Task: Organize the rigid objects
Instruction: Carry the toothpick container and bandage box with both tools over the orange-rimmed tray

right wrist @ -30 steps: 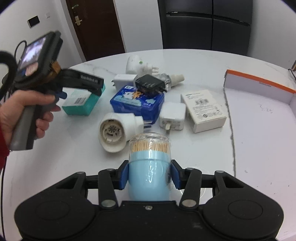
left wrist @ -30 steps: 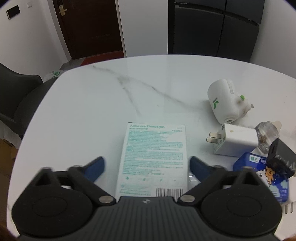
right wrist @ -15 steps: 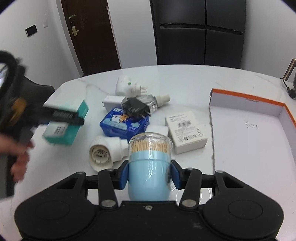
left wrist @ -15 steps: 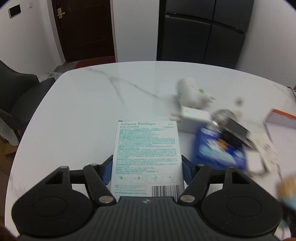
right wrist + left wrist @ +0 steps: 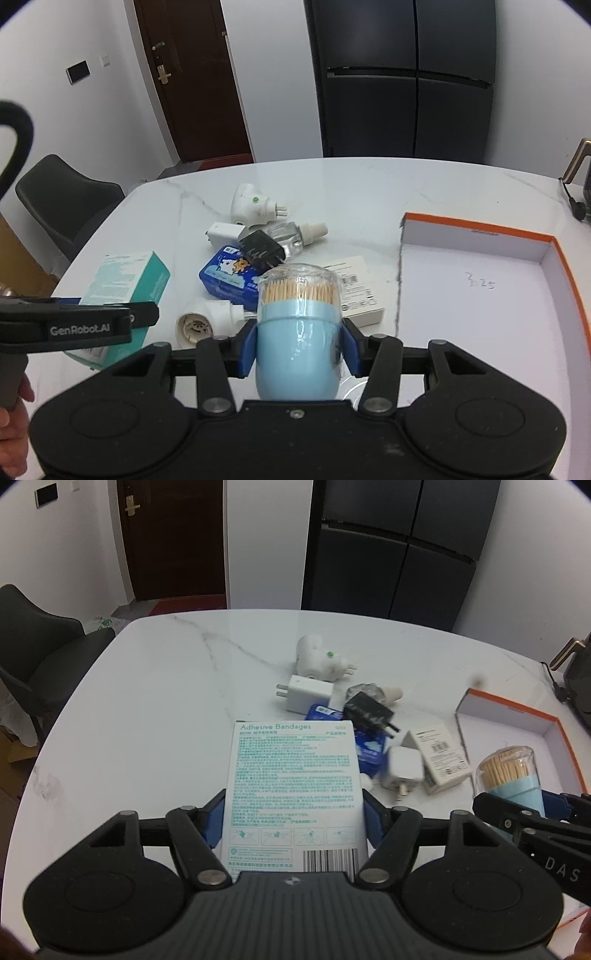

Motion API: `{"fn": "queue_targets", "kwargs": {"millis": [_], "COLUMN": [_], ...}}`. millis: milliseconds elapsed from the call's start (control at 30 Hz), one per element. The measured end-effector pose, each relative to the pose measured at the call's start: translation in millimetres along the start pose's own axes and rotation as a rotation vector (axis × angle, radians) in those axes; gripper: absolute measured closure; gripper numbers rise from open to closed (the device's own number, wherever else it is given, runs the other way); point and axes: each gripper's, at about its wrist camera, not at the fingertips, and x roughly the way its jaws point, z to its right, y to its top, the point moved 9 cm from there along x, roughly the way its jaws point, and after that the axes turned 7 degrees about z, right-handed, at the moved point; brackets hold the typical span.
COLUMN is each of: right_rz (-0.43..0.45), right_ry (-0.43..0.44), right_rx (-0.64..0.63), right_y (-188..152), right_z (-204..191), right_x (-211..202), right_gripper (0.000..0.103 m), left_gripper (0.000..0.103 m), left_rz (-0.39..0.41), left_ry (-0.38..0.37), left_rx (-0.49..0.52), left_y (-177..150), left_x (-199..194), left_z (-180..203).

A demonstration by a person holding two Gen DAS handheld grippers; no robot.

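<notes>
On the left of the white marble table [image 5: 369, 184], the left gripper [image 5: 293, 812] had just closed on the flat white-and-teal cardboard box of adhesive bandages [image 5: 295, 786] and lifted it clear of the tabletop, its blue pads pressed against both long edges. A second earlier the box lay flat between wide-open jaws, so this pick looked complete and the box ready to carry. At centre, the unsorted pile remained: a white plug-in socket adapter [image 5: 255, 203], a white wall charger [image 5: 306, 694], a black charger [image 5: 260, 249] atop a blue cartoon-printed tin [image 5: 225, 275], a white lamp-holder adapter [image 5: 207, 319] and a white barcoded carton [image 5: 439, 757]. To the right, the right gripper [image 5: 297, 350] gripped the pale-blue toothpick jar with its clear cap [image 5: 297, 325], held above the table as before. Farthest right sat the orange-edged white cardboard tray [image 5: 480, 236], apparently the destination, nothing visible inside it, though its near and right edges ran out of frame. The tin was largely hidden behind the bandage box in the left view.
</notes>
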Motion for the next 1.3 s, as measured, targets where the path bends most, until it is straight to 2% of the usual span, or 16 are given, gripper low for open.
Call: {"fn": "queue_targets", "kwargs": {"millis": [367, 800, 1300], "right_rz": [0.031, 0.042, 0.049], "right_ry": [-0.027, -0.094, -0.128], "right_rx": [0.037, 0.094, 0.150], "right_y": [2.9, 0.1, -8.9], "right_z": [48.2, 102.3, 139.0], "right_x": [-34.5, -63.8, -84.2], "right_gripper": [0.047, 0.046, 0.046], "left_gripper": [0.031, 0.031, 0.031], "left_rz": [0.023, 0.027, 0.029], "left_ry": [-0.033, -0.103, -0.156], "left_rx": [0.030, 0.096, 0.145], "left_y": [-0.2, -5.5, -13.7], "left_x": [-20.3, -22.1, -26.9], "left_z": [51.6, 114.8, 157.5]}}
